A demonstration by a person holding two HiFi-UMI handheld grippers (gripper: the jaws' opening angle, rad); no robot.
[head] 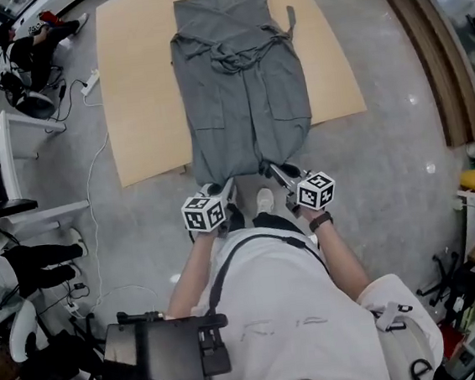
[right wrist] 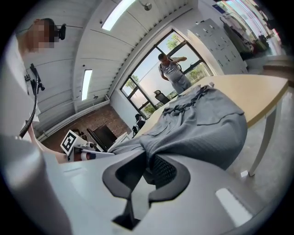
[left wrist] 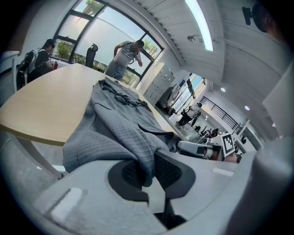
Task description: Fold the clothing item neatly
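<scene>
A grey sleeveless dress (head: 242,92) with a tied belt lies lengthwise on the light wooden table (head: 137,77), its collar at the far end and its hem hanging over the near edge. My left gripper (head: 219,188) is shut on the hem's left corner, and the waffle-textured dress (left wrist: 124,133) runs out from between its pads. My right gripper (head: 276,172) is shut on the hem's right corner, where the dress (right wrist: 202,124) is pinched between its pads. Both grippers hold the hem up just off the table's near edge.
The table stands on a polished grey floor. A power strip and cable (head: 89,82) lie at the table's left, with a white desk (head: 14,132) beyond. Wooden planks (head: 430,55) lie on the floor at the right. A person (left wrist: 125,54) stands by the windows beyond the table.
</scene>
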